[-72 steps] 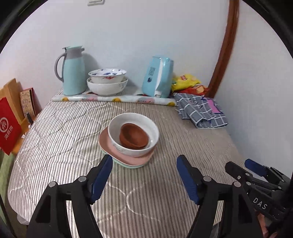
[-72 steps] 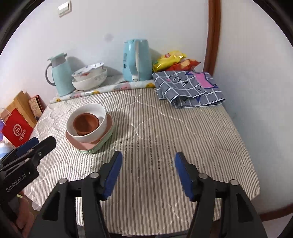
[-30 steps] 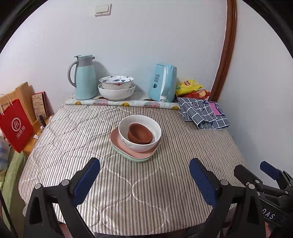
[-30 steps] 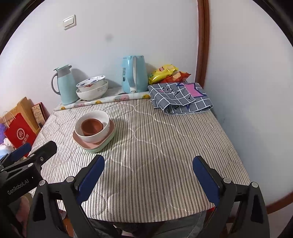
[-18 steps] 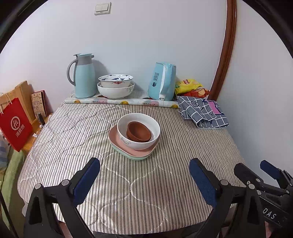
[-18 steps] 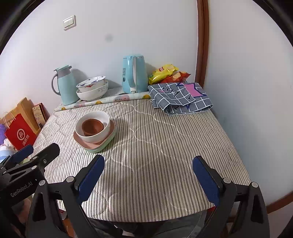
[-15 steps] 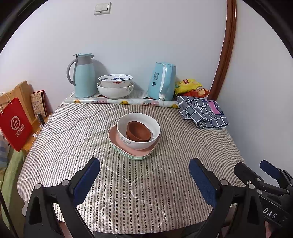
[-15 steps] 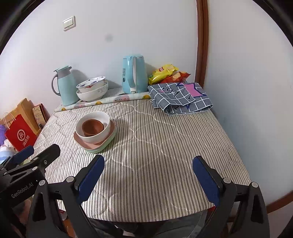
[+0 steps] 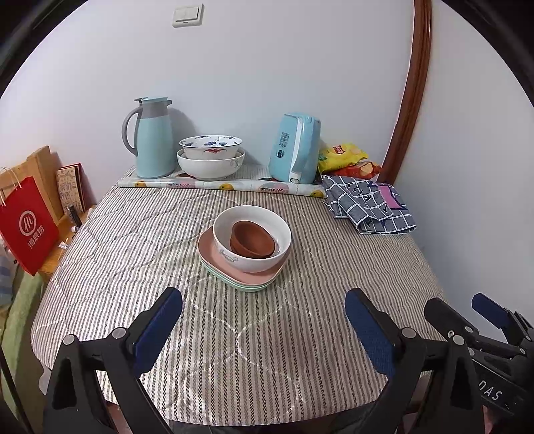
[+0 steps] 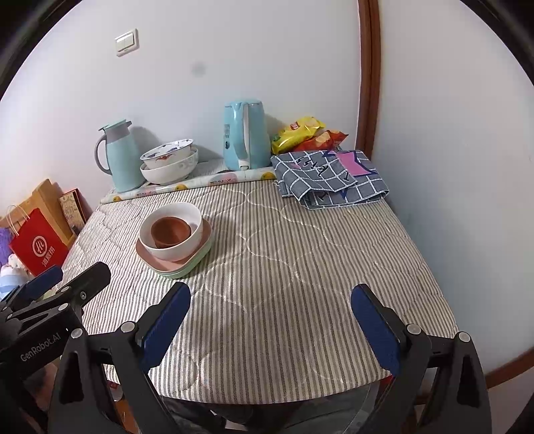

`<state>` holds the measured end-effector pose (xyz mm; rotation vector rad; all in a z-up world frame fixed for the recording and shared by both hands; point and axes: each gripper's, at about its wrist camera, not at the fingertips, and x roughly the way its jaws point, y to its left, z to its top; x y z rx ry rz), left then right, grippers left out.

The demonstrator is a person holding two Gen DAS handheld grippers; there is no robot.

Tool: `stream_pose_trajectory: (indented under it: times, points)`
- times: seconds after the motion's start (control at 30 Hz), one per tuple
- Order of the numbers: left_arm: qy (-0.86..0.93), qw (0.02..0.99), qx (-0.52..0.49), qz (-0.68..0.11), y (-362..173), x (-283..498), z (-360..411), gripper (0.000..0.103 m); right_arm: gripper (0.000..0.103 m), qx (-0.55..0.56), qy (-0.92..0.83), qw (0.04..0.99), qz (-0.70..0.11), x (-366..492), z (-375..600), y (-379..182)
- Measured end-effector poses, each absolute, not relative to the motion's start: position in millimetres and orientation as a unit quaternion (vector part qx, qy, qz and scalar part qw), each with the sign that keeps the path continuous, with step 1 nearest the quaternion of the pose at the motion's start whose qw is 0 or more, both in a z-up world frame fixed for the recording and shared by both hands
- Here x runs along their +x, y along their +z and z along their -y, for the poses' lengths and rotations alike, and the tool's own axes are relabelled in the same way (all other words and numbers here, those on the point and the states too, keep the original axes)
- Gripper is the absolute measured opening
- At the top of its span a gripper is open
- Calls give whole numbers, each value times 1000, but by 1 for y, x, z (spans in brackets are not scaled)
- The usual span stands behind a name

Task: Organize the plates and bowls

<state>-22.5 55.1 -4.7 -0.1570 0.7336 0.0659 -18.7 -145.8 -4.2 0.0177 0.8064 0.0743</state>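
The brown bowl (image 9: 252,240) sits in the white bowl (image 9: 252,257) on pink and green plates (image 9: 240,279) mid surface (image 9: 133,253), while the left tongs (image 9: 263,320) and right tongs (image 10: 270,317) hang spread wide, holding nothing.

This is a lived-in room of a home, its corner taken up by a small desk (image 9: 140,240) covered with a striped quilted cloth and pushed against plain white walls with a wooden door frame (image 9: 409,100) and a light switch (image 9: 188,15). Household things line the back of it: a pale blue thermos jug (image 9: 152,138), an electric kettle (image 9: 295,148), patterned china bowls (image 9: 210,157), snack packets (image 9: 343,157) and a folded checked cloth (image 9: 368,208). A red paper shopping bag (image 9: 28,223) and a wooden board (image 9: 41,173) lean against the wall beside the desk.
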Motion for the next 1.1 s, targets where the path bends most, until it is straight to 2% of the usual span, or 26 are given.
stream_pose_trajectory:
  times: [1.1]
  points:
    - [41,932,-74,-353,0,-24,-60,99,96,10,38,920,-389,-21,139,-5]
